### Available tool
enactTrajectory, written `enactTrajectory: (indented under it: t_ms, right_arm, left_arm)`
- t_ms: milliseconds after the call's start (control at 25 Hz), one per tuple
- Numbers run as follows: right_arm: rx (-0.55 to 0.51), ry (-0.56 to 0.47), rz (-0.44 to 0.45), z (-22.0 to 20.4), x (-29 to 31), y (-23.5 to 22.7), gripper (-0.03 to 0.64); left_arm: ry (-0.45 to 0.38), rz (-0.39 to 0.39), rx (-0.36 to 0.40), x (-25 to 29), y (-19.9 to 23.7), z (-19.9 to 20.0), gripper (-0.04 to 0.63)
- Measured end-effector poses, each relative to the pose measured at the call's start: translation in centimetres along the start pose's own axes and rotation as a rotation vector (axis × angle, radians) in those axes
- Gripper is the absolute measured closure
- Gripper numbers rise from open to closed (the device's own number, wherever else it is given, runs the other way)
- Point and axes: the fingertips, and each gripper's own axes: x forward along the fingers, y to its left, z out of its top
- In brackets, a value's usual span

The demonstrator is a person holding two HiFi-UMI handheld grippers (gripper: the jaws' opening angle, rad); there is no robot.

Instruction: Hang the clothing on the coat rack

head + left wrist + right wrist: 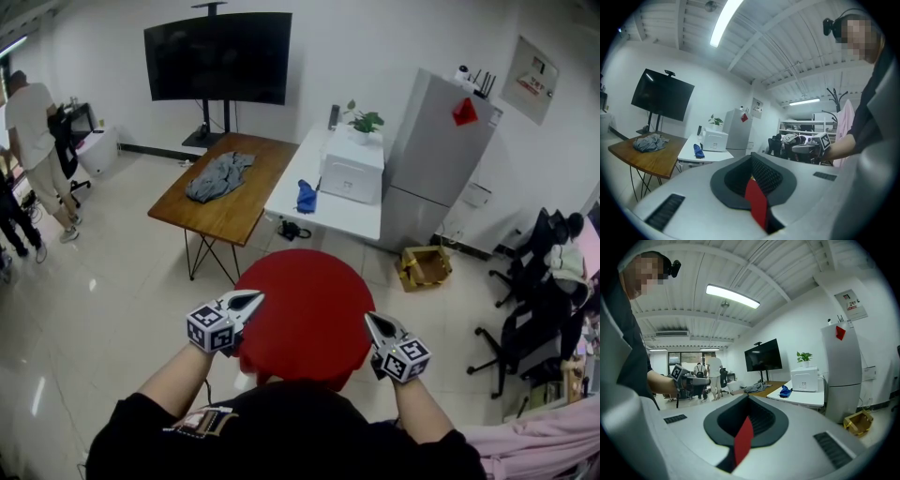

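Both pairs of jaws are seen pressed fully together with nothing gripped. The left gripper (251,299) and the right gripper (373,322) are held side by side, tips pointed forward. In each gripper view a thin red sliver is glimpsed along the seam, and what it belongs to cannot be told. Between the two sets of fingertips a red round top (305,314) is framed, its edges just beside the tips on either side. Well ahead of the fingers, the grey garment (220,175) is found lying crumpled on the wooden table (248,211), untouched. Just right of that, a blue cloth (307,196) is spotted on the white table (337,217). Away to the right of the left fingers, the coat rack (833,96) is picked out, with a pink garment (845,124) draped on it.
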Motion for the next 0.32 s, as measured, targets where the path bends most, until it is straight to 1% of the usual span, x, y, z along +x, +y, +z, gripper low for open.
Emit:
enactTrajectory:
  t_ms: [160,320]
  right_arm:
    - [0.009,0.009,0.004,-0.47,-0.08,-0.06,0.614]
    - [-0.010,0.007,0.012,-0.07,-0.13,0.14,0.614]
  left_arm:
    - [0.003,-0.008,0.002,0.13,-0.09,-0.13,0.595]
    - [-0.002,-0.024,-0.007,0.22,-0.26,0.03,0.595]
